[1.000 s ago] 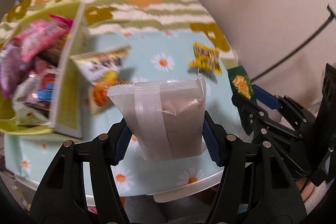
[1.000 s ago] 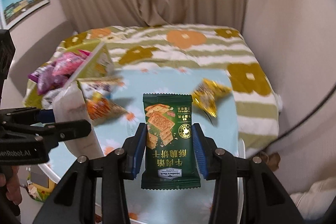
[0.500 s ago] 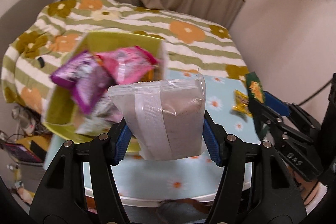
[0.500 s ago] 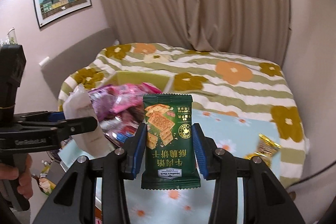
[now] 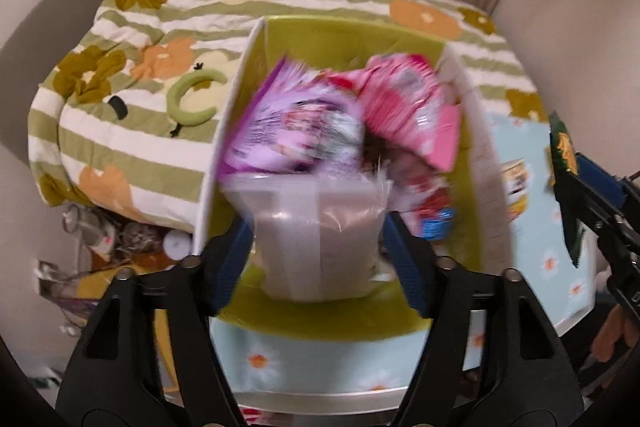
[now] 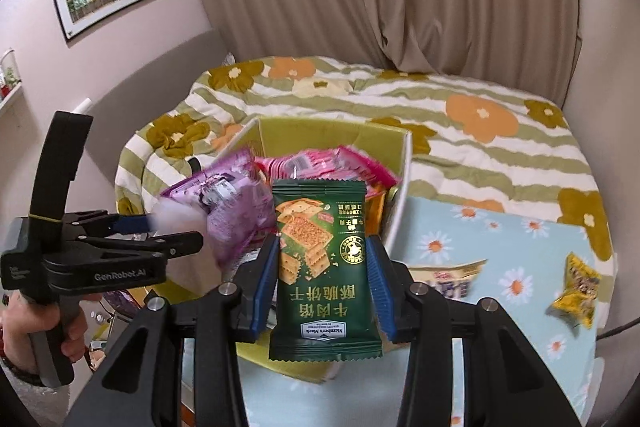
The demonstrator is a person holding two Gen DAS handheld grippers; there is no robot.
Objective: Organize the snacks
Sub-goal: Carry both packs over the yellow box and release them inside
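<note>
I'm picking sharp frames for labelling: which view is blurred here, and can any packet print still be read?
Left wrist view: motion blur smears the purple packet, pink packet and clear pouch; no print readable. Right wrist view: the green cracker packet is sharp, its print legible, though the yellow packet is soft. Both views bend towards the edges.

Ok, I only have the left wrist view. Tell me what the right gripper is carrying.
Observer: The right gripper is shut on a green cracker packet, upright, label facing its camera.
Operator: Tell me what's on the table that I can't see.
Observer: A yellow snack lies on the table, far right of the box.
Operator: Check the left gripper from outside.
Observer: A hand holds the handle of the left gripper; its jaws are opening, with the pouch between them.
</note>
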